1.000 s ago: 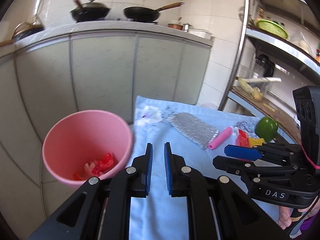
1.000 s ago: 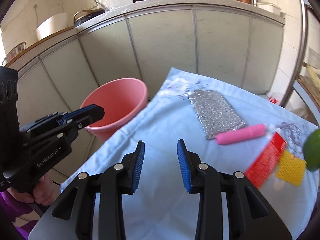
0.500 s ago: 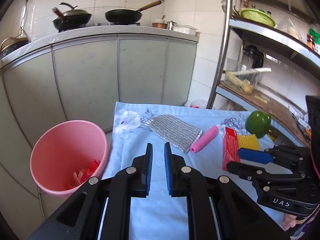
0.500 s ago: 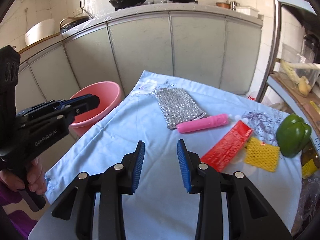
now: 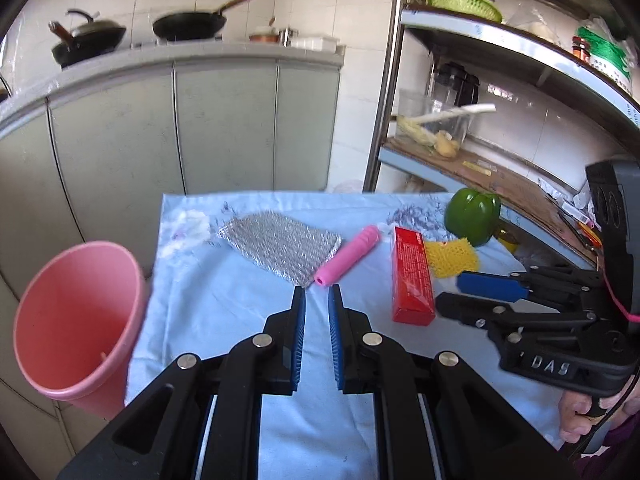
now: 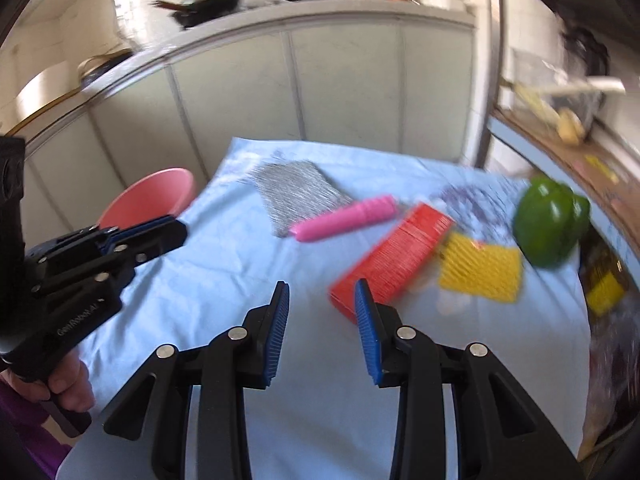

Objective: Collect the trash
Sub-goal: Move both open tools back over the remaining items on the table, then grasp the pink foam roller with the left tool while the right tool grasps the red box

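left gripper: jaws narrowly apart, empty, above the cloth
right gripper: jaws apart, empty
red box: on the blue tablecloth, beside the pink roller
pink bin: off the table's left edge

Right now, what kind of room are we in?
Most likely a home kitchen: woks on a tiled counter above cabinets, a metal shelf rack with kitchenware, and a green pepper on the cloth-covered table.

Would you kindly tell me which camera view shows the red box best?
The left wrist view: the red box lies sharp and whole on the blue cloth. In the right wrist view it is motion-blurred, and its near end sits behind a fingertip of the right gripper.
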`<state>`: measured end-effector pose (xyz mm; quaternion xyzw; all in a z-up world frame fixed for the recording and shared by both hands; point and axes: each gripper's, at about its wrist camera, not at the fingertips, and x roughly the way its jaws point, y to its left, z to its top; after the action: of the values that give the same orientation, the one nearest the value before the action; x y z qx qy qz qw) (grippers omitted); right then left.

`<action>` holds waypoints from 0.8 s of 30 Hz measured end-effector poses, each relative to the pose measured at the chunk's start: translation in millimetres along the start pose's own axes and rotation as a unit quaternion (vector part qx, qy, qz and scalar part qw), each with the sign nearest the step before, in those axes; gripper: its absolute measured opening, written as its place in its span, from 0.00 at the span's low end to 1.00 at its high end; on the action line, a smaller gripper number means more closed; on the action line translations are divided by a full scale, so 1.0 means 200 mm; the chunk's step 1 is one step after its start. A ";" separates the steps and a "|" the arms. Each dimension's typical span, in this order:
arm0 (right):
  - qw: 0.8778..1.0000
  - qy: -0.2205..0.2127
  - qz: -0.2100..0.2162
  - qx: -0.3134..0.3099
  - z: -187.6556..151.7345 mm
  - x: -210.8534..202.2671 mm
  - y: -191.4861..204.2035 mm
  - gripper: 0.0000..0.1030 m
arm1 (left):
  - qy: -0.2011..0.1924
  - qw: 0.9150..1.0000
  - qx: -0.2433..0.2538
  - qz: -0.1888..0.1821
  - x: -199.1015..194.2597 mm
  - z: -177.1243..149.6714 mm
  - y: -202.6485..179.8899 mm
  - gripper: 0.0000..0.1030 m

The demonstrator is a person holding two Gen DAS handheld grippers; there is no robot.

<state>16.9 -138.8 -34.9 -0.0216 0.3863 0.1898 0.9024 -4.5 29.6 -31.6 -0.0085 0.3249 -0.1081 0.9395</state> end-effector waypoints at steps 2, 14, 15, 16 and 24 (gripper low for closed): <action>1.000 0.006 -0.012 0.016 -0.01 0.01 -0.04 0.34 | 0.019 1.000 -0.003 -0.005 0.05 0.01 0.01 0.11; 0.997 0.035 -0.013 0.072 -0.01 0.08 -0.15 0.52 | 0.068 0.995 0.021 -0.068 0.34 0.13 0.02 0.27; 0.996 0.034 -0.013 0.075 -0.01 0.09 -0.16 0.53 | 0.071 0.995 0.026 -0.072 0.36 0.15 0.01 0.29; 0.996 0.033 -0.014 0.081 0.00 0.09 -0.17 0.54 | 0.075 0.994 0.034 -0.077 0.39 0.16 0.00 0.30; 0.992 0.035 -0.015 0.123 0.00 0.12 -0.25 0.56 | 0.111 0.985 0.106 -0.078 0.67 0.24 -0.08 0.33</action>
<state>51.0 -177.3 -57.2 0.0769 0.4378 0.1263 0.8868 124.0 -17.1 -73.6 0.0780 0.4125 -0.2147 0.8819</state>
